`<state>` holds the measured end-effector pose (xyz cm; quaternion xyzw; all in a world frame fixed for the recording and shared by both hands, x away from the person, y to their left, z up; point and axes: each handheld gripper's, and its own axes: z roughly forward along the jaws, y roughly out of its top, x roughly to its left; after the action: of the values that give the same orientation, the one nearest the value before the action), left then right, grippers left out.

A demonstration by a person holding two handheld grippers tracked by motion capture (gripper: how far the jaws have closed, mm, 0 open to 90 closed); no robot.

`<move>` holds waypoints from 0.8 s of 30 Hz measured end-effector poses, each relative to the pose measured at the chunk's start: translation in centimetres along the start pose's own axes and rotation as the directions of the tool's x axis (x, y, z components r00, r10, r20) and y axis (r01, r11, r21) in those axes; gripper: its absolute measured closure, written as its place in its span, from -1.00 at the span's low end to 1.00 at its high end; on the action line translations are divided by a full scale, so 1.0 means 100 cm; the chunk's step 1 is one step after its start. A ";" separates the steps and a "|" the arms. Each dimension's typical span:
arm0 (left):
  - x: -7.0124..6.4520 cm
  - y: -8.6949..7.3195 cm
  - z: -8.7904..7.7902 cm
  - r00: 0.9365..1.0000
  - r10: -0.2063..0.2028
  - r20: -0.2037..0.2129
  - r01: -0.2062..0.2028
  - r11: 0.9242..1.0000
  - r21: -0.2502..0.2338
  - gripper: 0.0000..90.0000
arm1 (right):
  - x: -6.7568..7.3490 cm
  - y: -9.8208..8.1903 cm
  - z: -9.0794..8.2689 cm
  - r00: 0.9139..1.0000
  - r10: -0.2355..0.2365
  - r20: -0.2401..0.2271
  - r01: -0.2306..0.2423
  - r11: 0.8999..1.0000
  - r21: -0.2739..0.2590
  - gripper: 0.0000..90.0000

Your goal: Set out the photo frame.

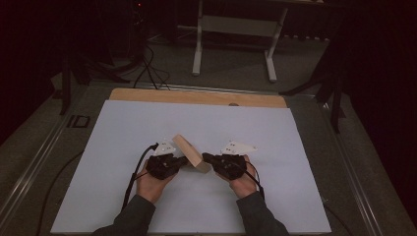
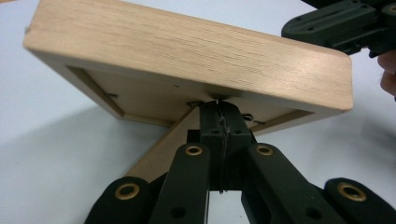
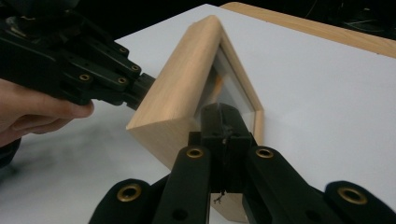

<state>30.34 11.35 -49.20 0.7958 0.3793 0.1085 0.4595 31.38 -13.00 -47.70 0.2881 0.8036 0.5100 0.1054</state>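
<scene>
While both grippers press in from either side, the wooden picture frame (image 1: 189, 152) stands tilted on edge at the centre of the high view, just below the middle of the white table cover (image 1: 123, 147). Over in the left gripper view, the left gripper (image 2: 219, 109) has its jaws drawn together, tips meeting right where the back stand (image 2: 161, 149) joins the frame's rear panel; whether they pinch the stand's top or merely push against it, I cannot tell for sure. Switch to the right gripper view and the right gripper (image 3: 222, 114) has its jaws closed too, tips pressed at the glass front near the lower inner edge of the frame, bracing rather than clamping, by the look of it. So my read is that the step in hand is propping the frame up: one side works the stand out at the back, the other steadies the front. Next move, I judge, calls for swinging that stand fully open and lowering the frame until both stand and bottom edge rest on the cover, with the right gripper easing off gently so nothing tips forward.
</scene>
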 end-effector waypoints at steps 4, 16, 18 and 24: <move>0.002 -0.001 0.000 1.000 -0.006 -0.001 0.006 1.000 -0.001 1.00 | 0.004 0.000 0.001 1.000 -0.009 -0.014 0.009 1.000 0.005 1.00; 0.011 -0.003 -0.003 0.999 -0.052 -0.018 0.051 0.999 -0.018 1.00 | 0.026 -0.001 0.013 0.995 -0.081 -0.057 0.083 0.996 0.041 1.00; 0.012 -0.003 -0.003 0.998 -0.056 -0.019 0.056 0.998 -0.024 1.00 | 0.030 0.000 0.014 0.995 -0.084 -0.060 0.087 0.995 0.043 1.00; 0.016 -0.004 -0.005 0.997 -0.079 -0.014 0.078 0.996 -0.039 1.00 | 0.038 0.001 0.019 0.992 -0.100 -0.075 0.103 0.994 0.041 0.99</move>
<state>31.00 12.96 -49.55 0.7703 0.4116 0.1037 0.4758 29.21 -9.39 -47.96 0.2303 0.8316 0.4963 0.0953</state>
